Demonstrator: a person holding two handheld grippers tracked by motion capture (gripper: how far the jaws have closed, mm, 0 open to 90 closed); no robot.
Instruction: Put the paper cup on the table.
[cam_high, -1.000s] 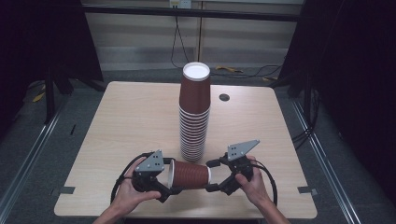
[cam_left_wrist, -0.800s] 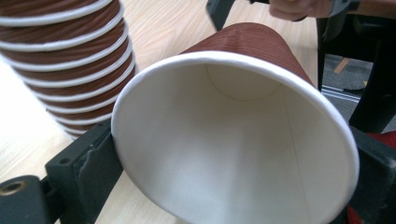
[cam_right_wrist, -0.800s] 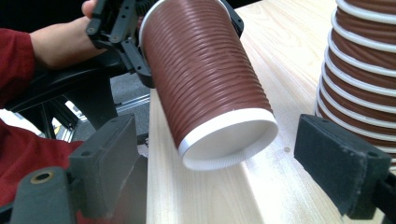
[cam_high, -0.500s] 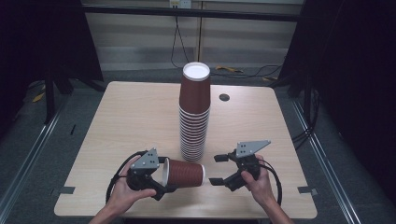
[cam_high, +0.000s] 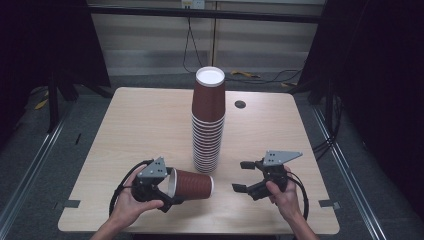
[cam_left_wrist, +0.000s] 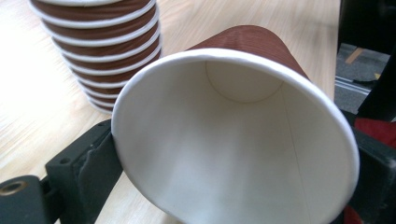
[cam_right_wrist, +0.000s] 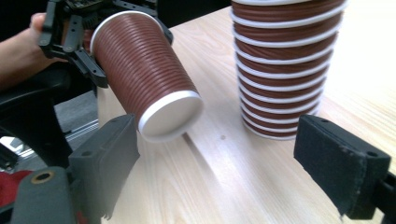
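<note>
Gripping a ribbed brown paper cup (cam_high: 192, 184) sideways, your left gripper (cam_high: 159, 187) holds firm; your right gripper (cam_high: 242, 176) gapes empty.

Wooden table (cam_high: 140, 125) bears a cup stack (cam_high: 207, 130).

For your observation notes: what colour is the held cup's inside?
White; the cup shows it best in the left gripper view.

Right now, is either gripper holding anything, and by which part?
The left gripper holds a brown paper cup on its side, clamped at the rim end. The right gripper is open, holding nothing.
</note>
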